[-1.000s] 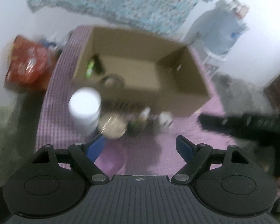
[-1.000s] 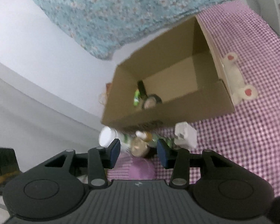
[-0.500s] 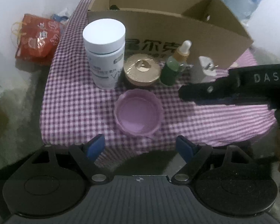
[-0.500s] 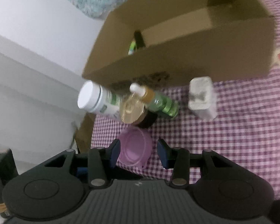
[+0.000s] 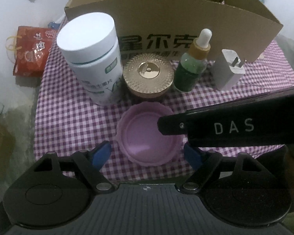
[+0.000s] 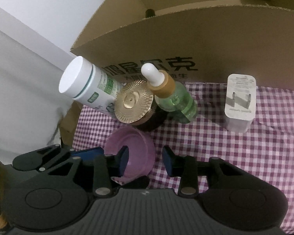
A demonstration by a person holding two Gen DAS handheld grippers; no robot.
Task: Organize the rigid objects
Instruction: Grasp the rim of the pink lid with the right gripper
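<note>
On the purple-and-white checked tablecloth [image 5: 72, 121], a shallow lilac dish [image 5: 147, 135] with a scalloped rim sits nearest the cameras, and both grippers are at it. The left gripper [image 5: 147, 153] has its blue pads spread wide, one on either side of the dish and neither pressing on it, and its jaws are easing inward. The right gripper [image 6: 145, 161] straddles the dish's right-hand wall, with one blue pad inside the bowl and the other outside it over the cloth; its jaws are closing, but a gap still shows between pads and rim, so nothing is pinched yet. In the left wrist view the right gripper's black body (lettered "DAS") lies across the dish's right side. Behind the dish, a row of four things stands along the front wall of an open cardboard box [image 5: 166, 17] printed with dark Chinese characters: a white supplement bottle [image 5: 94, 58] with a white cap, a jar with a ribbed gold lid [image 5: 149, 72], a green dropper bottle [image 5: 194, 64] with a white bulb and tan collar, and a white plug adapter [image 5: 230, 69] standing with its prongs up. The supplement bottle and the gold-lidded jar are just beside each other; the adapter stands a little apart at the right end. A dark bottle top [image 6: 150, 11] peeks over the box's wall from inside. Off the table's left edge lies a red patterned bag [image 5: 32, 51].
</note>
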